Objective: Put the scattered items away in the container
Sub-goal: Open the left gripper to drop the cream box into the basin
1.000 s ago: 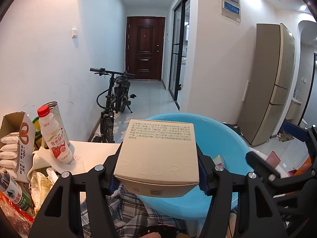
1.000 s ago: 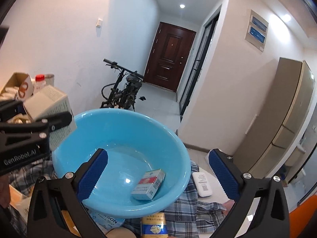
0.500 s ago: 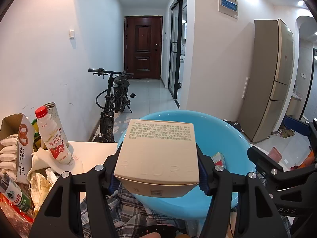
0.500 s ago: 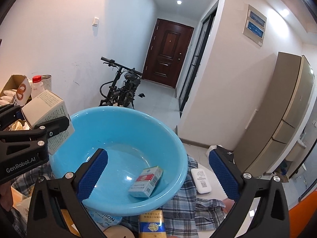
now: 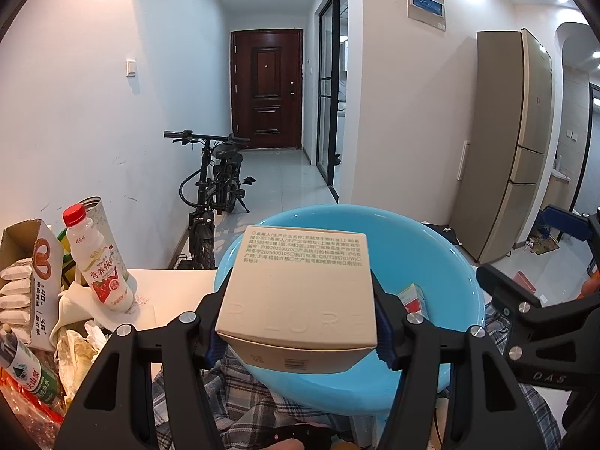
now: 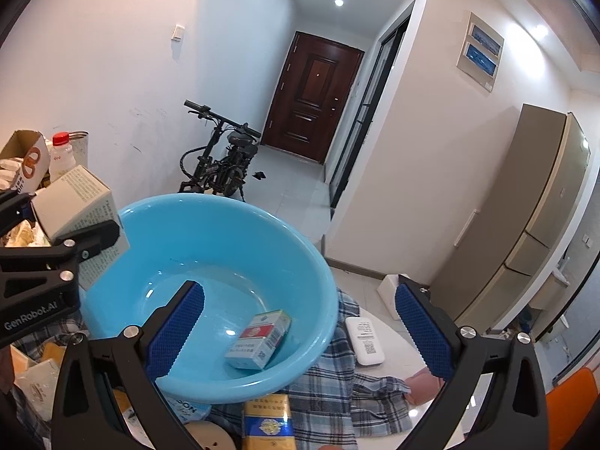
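Left wrist view: the left gripper (image 5: 298,324) is clamped on a beige box (image 5: 300,292), its two blue pads pressed against the box's side walls. Over the last second the box has drifted forward, from the near edge of the blue basin (image 5: 442,258) to hang partly over its near rim at 12 o'clock from the fingers, so more of the bowl shows behind it now. By my reading the carry is nearly done and the drop is the next step; the box probably needs to go a little further in before letting go, so that it does not tip off the rim.

The box is plain matte card, square-cornered, with small printed text on its top face and a barcode on the front. It looks light and stiff, undented by the grip.

In the right wrist view the right gripper (image 6: 300,322) stands wide open and holds nothing, poised above the basin's near side. A red-and-white packet (image 6: 258,339) already lies in the bowl. A gold-and-blue pack (image 6: 268,422) at 6 o'clock and a white remote (image 6: 364,341) at 3 o'clock lie outside on a checked cloth (image 6: 330,386).
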### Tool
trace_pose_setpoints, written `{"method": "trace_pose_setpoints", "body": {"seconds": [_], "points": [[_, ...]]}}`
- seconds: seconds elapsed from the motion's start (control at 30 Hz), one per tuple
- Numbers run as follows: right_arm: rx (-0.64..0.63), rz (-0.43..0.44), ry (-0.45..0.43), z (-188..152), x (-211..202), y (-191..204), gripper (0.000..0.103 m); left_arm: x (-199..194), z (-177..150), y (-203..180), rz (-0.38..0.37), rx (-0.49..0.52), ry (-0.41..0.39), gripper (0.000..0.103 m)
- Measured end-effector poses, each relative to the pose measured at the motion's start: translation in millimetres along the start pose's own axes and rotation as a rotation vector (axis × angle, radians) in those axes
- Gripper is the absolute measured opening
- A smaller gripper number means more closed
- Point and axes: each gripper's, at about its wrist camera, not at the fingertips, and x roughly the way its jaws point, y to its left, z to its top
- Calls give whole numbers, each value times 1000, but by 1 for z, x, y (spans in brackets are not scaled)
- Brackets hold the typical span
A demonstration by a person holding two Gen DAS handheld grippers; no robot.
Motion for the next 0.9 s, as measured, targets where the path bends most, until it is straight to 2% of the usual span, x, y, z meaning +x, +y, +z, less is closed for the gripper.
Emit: {"method": "trace_pose_setpoints", "body": {"seconds": [0.1,0.17,0.2,0.23,0.3,0.53,0.9], "points": [[3,-17,0,0,0,-5,103,0,0,0,0,-1,-1,60],[13,-16,-2,0,-2,-9,103,0,0,0,0,-4,-6,68],[16,-17,-3,0,-3,-11,103,0,0,0,6,-7,-7,89],[17,-20,-4,0,-3,-12,103,0,0,1,13,-12,-10,102],[17,-23,-8,0,-4,-13,103,-2,1,2,18,-19,-29,103],[10,-26,-6,0,-6,-13,103,2,0,2,38,-3,-8,103],[10,-5,-16,1,-10,-13,103,-1,-1,4,35,-3,-18,103]]}}
